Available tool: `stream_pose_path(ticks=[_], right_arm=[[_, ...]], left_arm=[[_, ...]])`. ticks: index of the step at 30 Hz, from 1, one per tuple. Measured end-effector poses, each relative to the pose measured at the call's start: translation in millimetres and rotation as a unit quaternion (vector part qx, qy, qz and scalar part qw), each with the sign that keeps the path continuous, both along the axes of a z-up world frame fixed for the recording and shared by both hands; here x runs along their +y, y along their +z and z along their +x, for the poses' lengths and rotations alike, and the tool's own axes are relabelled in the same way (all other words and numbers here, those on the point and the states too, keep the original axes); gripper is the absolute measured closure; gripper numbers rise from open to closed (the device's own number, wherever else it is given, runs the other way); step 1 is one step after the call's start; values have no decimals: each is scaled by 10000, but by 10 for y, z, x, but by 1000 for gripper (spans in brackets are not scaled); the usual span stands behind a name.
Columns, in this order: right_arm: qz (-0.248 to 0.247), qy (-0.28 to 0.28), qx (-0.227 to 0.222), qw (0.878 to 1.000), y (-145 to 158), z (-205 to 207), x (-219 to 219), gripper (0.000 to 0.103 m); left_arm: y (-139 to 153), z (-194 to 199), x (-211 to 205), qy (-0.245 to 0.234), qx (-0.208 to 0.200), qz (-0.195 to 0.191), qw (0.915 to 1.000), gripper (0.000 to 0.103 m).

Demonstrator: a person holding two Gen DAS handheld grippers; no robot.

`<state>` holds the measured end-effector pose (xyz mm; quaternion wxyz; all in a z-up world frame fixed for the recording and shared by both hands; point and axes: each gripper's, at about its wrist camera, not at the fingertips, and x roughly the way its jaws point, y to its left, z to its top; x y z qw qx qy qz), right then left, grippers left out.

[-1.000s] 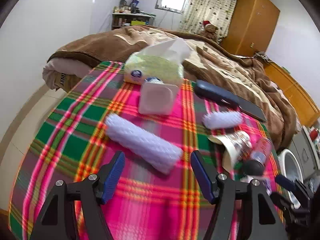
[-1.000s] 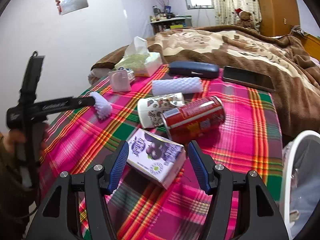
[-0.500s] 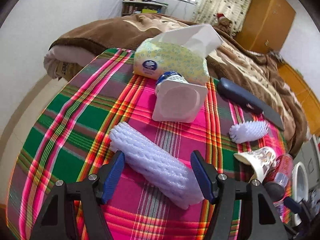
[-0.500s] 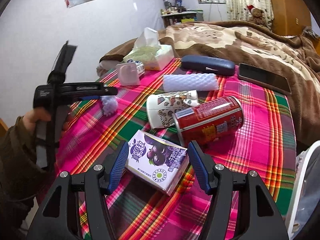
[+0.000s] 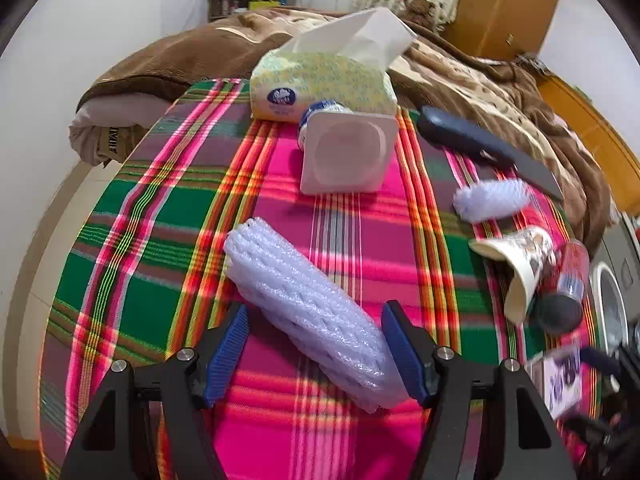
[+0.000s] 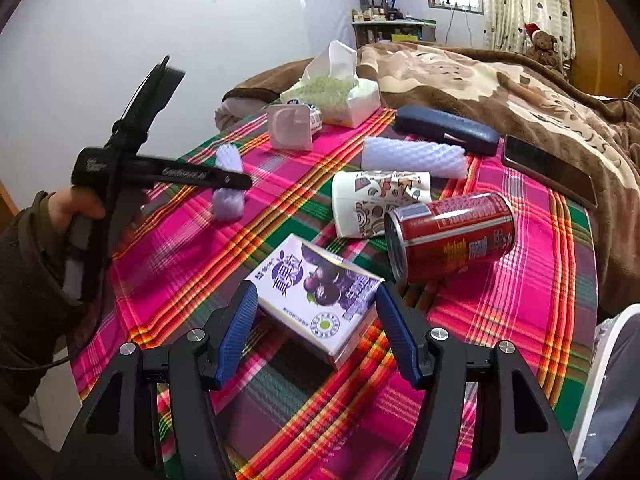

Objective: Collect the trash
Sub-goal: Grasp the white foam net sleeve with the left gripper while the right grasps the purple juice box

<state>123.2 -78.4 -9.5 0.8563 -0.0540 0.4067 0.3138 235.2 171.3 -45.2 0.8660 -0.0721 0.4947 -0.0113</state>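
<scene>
My left gripper (image 5: 316, 344) is open, its blue pads either side of the near end of a white foam net sleeve (image 5: 304, 304) lying on the plaid cloth. My right gripper (image 6: 318, 332) is open around a purple-and-white drink carton (image 6: 316, 296), not closed on it. Beyond the carton lie a red can (image 6: 452, 232) on its side, a patterned paper cup (image 6: 380, 200), a second foam sleeve (image 6: 412, 156) and a white yogurt cup (image 6: 290, 126). The left gripper also shows in the right wrist view (image 6: 224, 178) over the first sleeve.
A tissue pack (image 5: 320, 84), a dark glasses case (image 6: 446, 128) and a phone (image 6: 548, 170) lie at the far side by the brown blanket (image 6: 500, 76). A white bin rim (image 6: 604, 364) stands at the table's right edge. The table's left edge drops to the floor (image 5: 60, 208).
My left gripper has moved forward and down until its pads flank the foam sleeve. My right gripper has advanced until its pads flank the carton.
</scene>
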Motion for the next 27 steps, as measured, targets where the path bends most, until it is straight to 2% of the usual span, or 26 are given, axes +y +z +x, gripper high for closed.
stream_pose_path(ticks=[5,10,18,22,27], right_arm=[[152,25,-80,9998,51,68,22,40],[359,29,40,9993,25,222,103,40],[228,616,460,9968,-89,133,151,38],[31,795,449,9958,-122,-45,185,38],[-247,521,369,9977,-173,-137,234,38]], left_arm=[[15,-107,13,-308,119,156,9993,35],[3,-178,73,-305,114,-24,9995,35],[6,-157,91,-230,74,-58,9997,35],[2,-127,87,-169,52,-30,9998,35],[-14,-83,60,-59,13,17,10000,35]])
